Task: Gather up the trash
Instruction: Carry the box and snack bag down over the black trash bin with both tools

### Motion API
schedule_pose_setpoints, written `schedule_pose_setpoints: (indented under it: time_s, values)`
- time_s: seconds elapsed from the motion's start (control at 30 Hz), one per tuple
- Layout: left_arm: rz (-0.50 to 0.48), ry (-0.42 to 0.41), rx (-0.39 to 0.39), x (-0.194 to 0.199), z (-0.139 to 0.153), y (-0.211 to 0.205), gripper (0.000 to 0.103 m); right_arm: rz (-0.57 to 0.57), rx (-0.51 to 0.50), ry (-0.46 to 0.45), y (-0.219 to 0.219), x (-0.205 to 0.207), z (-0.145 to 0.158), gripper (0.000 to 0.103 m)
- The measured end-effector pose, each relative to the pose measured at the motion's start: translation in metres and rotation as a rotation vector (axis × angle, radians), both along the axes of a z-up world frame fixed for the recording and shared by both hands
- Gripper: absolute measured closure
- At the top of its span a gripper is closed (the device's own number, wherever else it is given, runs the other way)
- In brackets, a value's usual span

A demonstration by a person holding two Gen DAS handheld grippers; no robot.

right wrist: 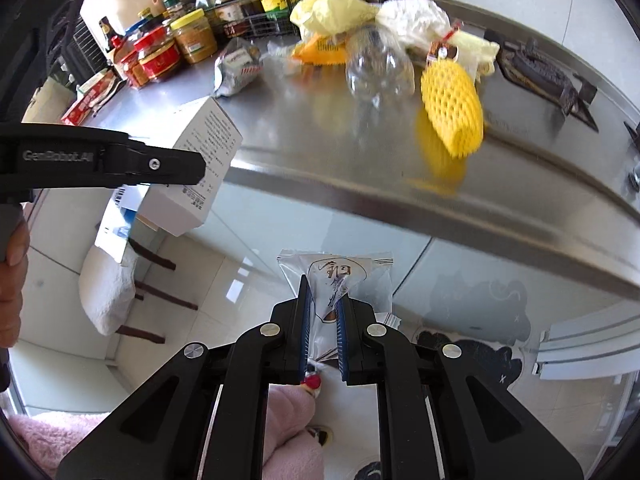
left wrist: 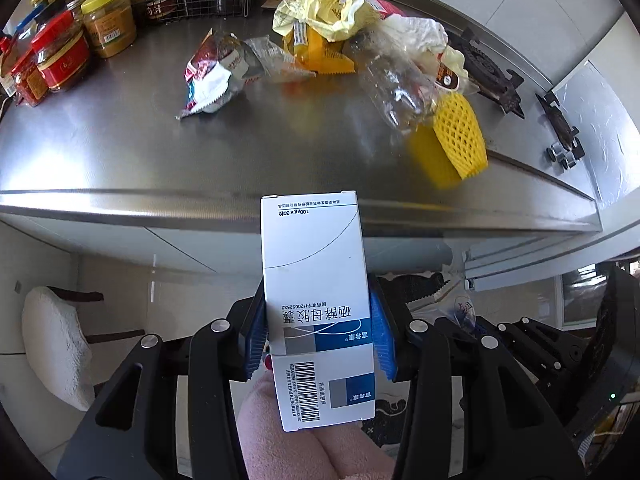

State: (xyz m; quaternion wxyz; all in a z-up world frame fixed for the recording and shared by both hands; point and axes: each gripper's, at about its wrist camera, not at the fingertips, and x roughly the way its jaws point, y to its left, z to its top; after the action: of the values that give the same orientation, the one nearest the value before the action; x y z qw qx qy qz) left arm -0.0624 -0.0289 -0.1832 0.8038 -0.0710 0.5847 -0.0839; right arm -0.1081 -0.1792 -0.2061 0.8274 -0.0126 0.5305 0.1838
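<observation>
My left gripper (left wrist: 319,332) is shut on a white and blue medicine box (left wrist: 316,264), held upright just off the front edge of the steel counter (left wrist: 120,152). The same box (right wrist: 200,152) shows at the left of the right wrist view. My right gripper (right wrist: 323,304) is shut on a clear plastic wrapper (right wrist: 340,276) with brown print, over the floor. On the counter lie a yellow foam net (left wrist: 460,136) (right wrist: 452,108), a clear bottle (left wrist: 396,80) (right wrist: 376,68), a snack bag (left wrist: 212,76) (right wrist: 236,68) and a crumpled yellow bag (left wrist: 320,12).
Jars (left wrist: 108,20) and a wire rack (left wrist: 208,4) of bottles line the counter's back left. A gas stove grate (left wrist: 492,76) sits at the right. Below stand a stool with a white cushion (left wrist: 52,340) and the person's pink fleece (left wrist: 280,440). A hand (right wrist: 12,264) grips the left handle.
</observation>
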Motion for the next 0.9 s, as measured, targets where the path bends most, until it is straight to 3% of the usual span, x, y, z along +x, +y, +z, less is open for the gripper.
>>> schedule_pose_setpoints:
  time_s: [0.1,0.2,0.3,0.43,0.57,0.73,0.9]
  values:
    - [-0.015,0.052,-0.001,-0.02,-0.037,-0.002,0.061,-0.008,0.004,0.071,-0.005,-0.019,-0.04,0.09]
    - [-0.02,0.146,-0.05,-0.027,-0.092,-0.005,0.061,-0.028,0.018,0.151,-0.011,-0.028,-0.087,0.09]
    - [-0.022,0.215,-0.034,-0.018,-0.152,-0.011,0.061,-0.05,0.013,0.199,-0.015,-0.028,-0.133,0.09]
    - [-0.001,0.312,-0.086,0.004,-0.229,-0.014,0.061,-0.064,0.018,0.243,-0.013,-0.016,-0.199,0.09]
    - [0.004,0.362,-0.073,0.021,-0.292,-0.02,0.06,-0.084,0.006,0.285,-0.009,-0.004,-0.267,0.09]
    - [0.006,0.379,-0.074,0.031,-0.341,-0.022,0.059,-0.129,0.032,0.342,-0.008,0.009,-0.324,0.087]
    - [0.008,0.389,-0.063,0.043,-0.356,-0.021,0.055,-0.142,0.038,0.36,-0.003,0.016,-0.344,0.083]
